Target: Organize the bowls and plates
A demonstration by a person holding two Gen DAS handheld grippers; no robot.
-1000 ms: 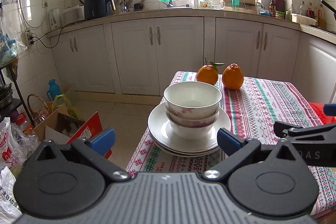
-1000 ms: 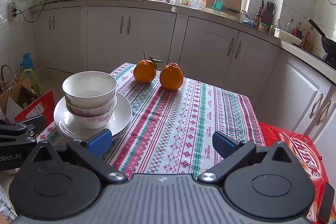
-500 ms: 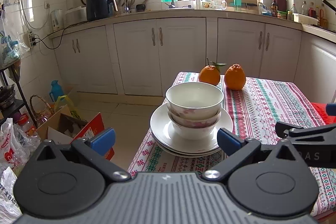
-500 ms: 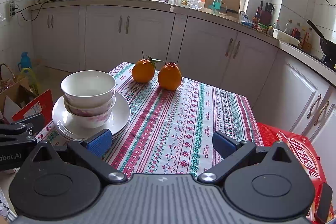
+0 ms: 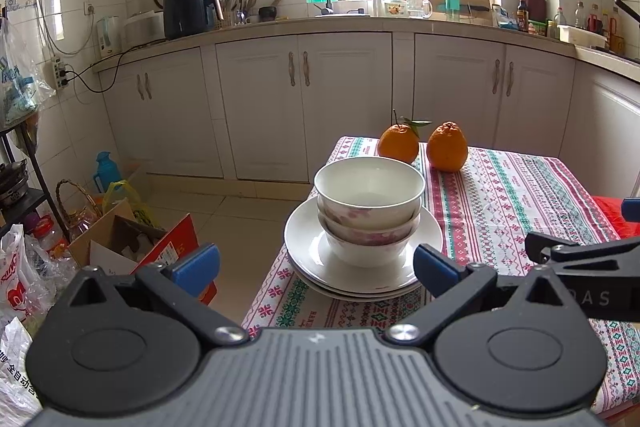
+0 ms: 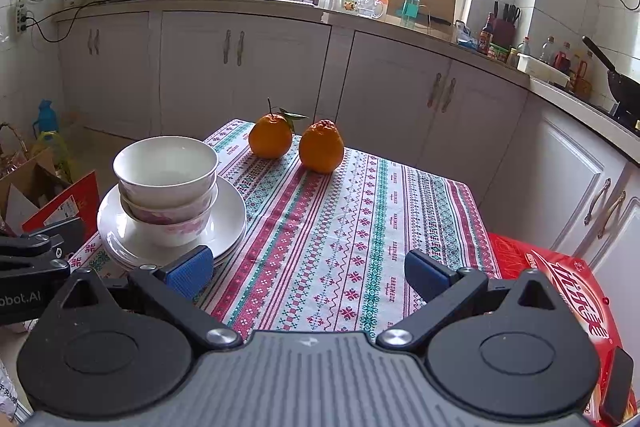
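Observation:
Two white bowls (image 5: 369, 203) with pink flowers are nested on a stack of white plates (image 5: 312, 259) at the near left corner of the table. The stack also shows in the right wrist view, bowls (image 6: 166, 183) on plates (image 6: 230, 219). My left gripper (image 5: 316, 265) is open and empty, held just in front of the stack, apart from it. My right gripper (image 6: 308, 269) is open and empty, over the tablecloth to the right of the stack. Each gripper's side shows in the other's view.
Two oranges (image 5: 422, 147) sit at the table's far edge on the patterned tablecloth (image 6: 360, 211). A red bag (image 6: 568, 291) lies at the table's right. Cardboard boxes (image 5: 132, 243) and bags stand on the floor left. White cabinets (image 5: 300, 107) run behind.
Both grippers have drawn back slightly from the table and risen a little; the stack looks a bit farther off. Both jaws stay open. Bowls and plates have not moved.

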